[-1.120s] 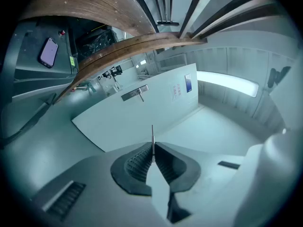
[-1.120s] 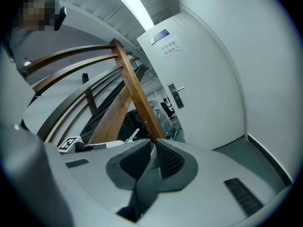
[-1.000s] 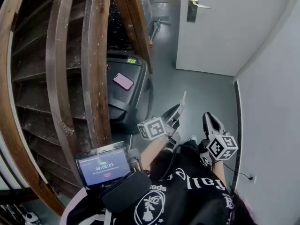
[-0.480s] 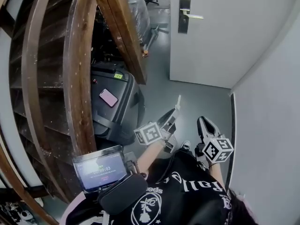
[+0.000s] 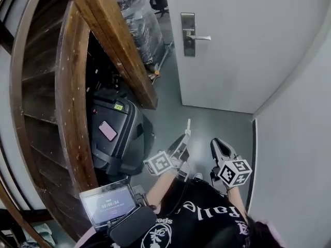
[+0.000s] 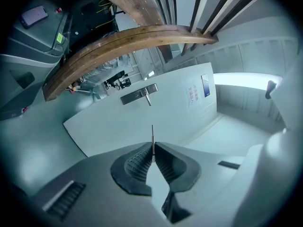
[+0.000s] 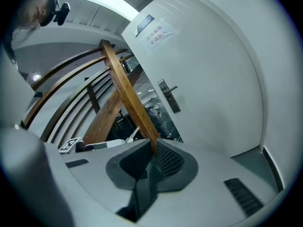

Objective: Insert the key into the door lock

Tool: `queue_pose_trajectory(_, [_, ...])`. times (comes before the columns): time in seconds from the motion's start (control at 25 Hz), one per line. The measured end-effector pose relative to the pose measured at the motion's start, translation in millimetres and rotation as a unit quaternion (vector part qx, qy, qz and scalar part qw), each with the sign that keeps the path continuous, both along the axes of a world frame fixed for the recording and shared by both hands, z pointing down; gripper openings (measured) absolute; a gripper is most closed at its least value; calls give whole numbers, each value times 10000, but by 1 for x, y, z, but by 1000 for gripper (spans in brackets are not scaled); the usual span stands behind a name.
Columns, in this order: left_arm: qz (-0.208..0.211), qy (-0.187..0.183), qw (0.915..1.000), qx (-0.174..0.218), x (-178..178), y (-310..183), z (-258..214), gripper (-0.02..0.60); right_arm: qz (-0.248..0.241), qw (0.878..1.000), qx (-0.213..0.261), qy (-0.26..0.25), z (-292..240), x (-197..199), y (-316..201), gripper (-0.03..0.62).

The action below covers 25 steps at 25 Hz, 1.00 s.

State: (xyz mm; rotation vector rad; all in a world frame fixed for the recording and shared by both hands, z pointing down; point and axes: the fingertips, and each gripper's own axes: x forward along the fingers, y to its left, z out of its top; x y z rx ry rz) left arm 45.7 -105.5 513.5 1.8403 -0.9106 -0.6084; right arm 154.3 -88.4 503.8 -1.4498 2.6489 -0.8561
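Key (image 6: 152, 134), slim metal blade, between ribbed pads (image 6: 136, 162) of left tool (image 6: 152, 151)

The head camera looks steeply down, well back from the door handle (image 5: 198, 37). Cameras on the left gripper (image 6: 153, 148) and right gripper (image 7: 154, 148) face that handle (left view rolled sideways), sharing it.

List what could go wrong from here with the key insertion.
The thin silver key is pinched only at its base by the left hand-held gripper, so it may twist on contact. The steel lock plate on the white door is far off, so the approach could miss it.
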Motion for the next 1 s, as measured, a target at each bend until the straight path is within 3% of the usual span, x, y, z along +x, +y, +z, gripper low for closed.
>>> queue_pose_trajectory(0.28, [-255,68,9994,-242,-8,-77,-4,23,-145,9994,-287,-83,17,-2,-58,36])
queue_pose_trajectory(0.4, [-165,711,9970,-240,-5,-124,-15,23,-76,9995,-281,-95,18,-9,-96,35])
queue_pose_trajectory(0.44, [-121,746,9969,-235,-6,-141,-16,23,-39,9996,-263,-93,18,-11,-111,35])
queue_pose_trajectory(0.56, [-23,127,9998,-158,-20,-192,-9,23,34,9998,-192,-64,12,-20,-156,35])
queue_pose_trajectory(0.6, [57,146,9999,-53,-21,-207,-12,23,68,9998,-158,-60,9,-23,-171,35])
queue_pose_trajectory(0.68, [233,664,9975,29,-16,-236,-23,23,181,9997,-109,-85,4,-28,-198,35])
queue_pose_trajectory(0.76, [301,1076,9936,-135,-13,-263,-30,23,277,9995,-107,-105,2,-32,-223,35])
queue_pose_trajectory(0.88, [346,826,9960,59,-24,-308,-25,23,327,9994,-134,-56,3,-40,-250,35])
queue_pose_trajectory(1.0, [355,1227,9918,-24,-24,-349,-33,23,404,9991,-153,-23,4,-44,-273,35])
